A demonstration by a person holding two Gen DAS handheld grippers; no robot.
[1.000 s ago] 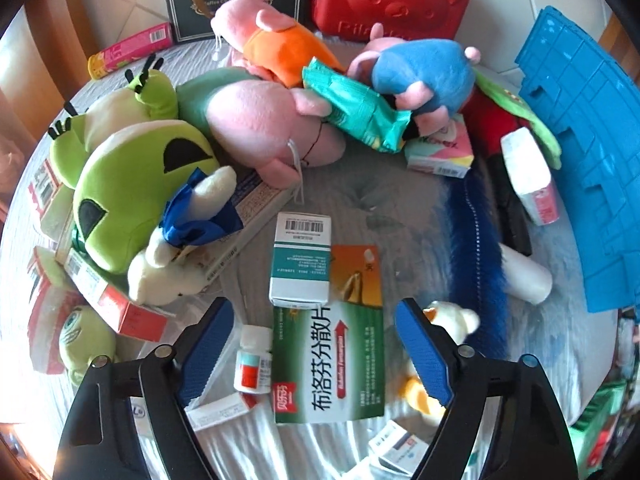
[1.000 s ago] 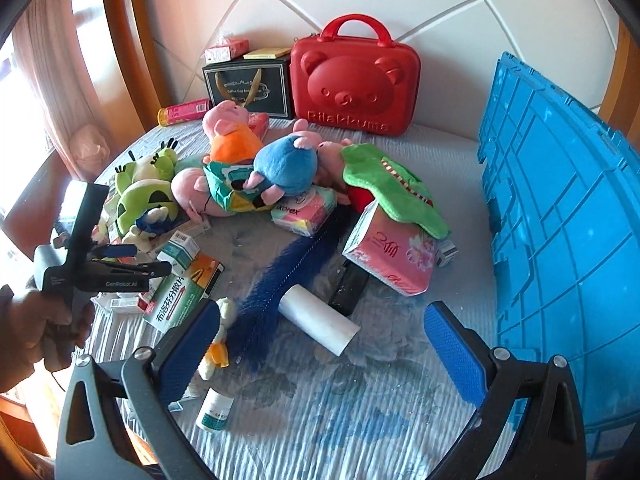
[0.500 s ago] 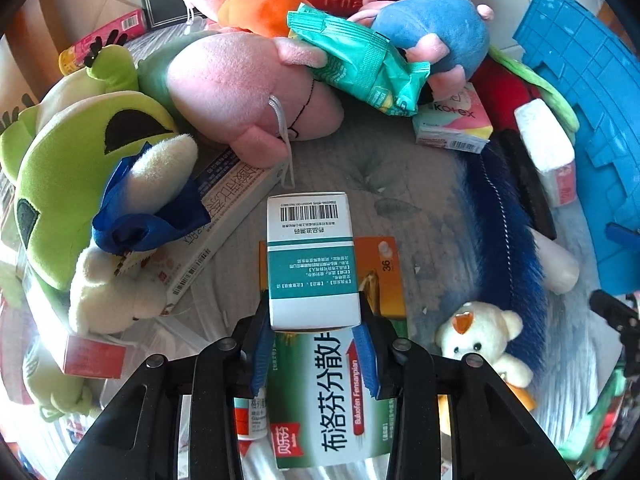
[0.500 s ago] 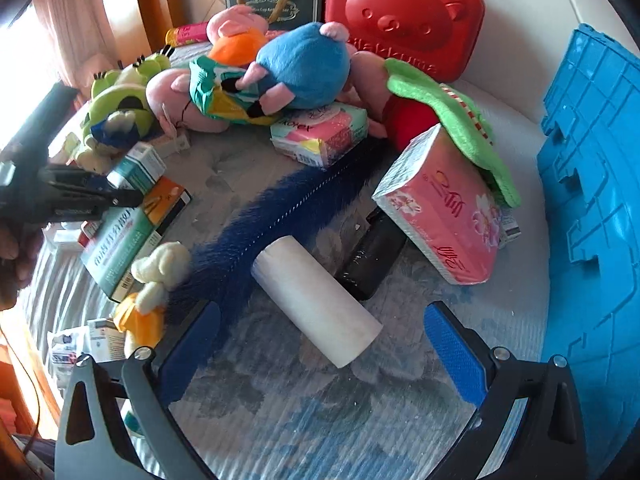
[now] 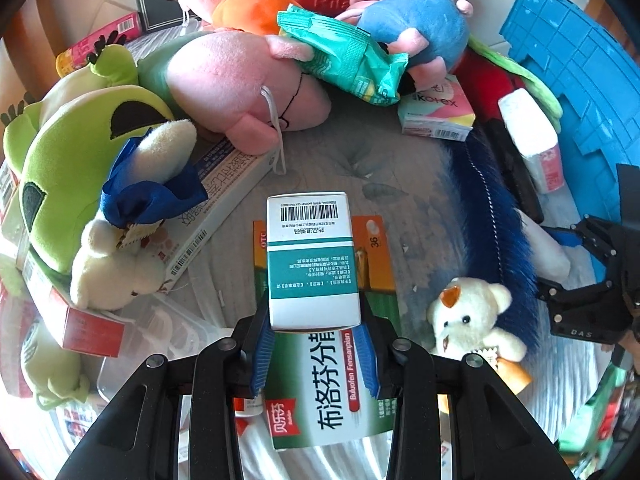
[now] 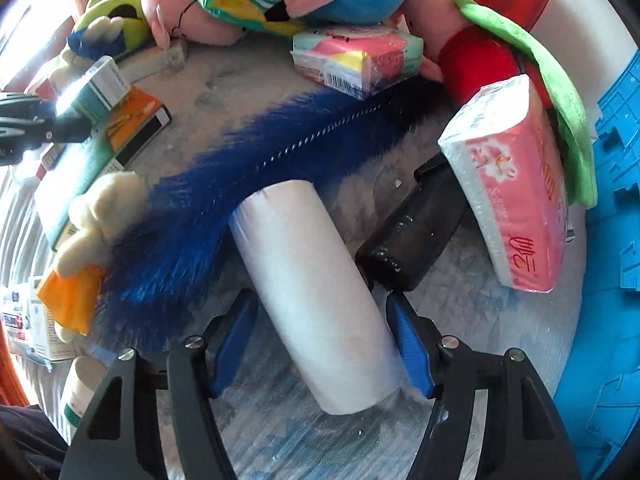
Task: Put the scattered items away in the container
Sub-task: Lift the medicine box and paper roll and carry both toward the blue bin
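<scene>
L: I am pinching left gripper on the near end of the teal-white box, over the ibuprofen box | R: right gripper is straddling the white roll mid-surface, pads not yet touching (I think) | risk: the box levering out of my shallow grip; the roll squirting into the blue brush | blue crate is waiting at the right edge

We are seeing bare bedcover lying open ahead of the left gripper. The plush pile is blocking beyond, the blue duster and black case are crowding the right gripper.
</scene>
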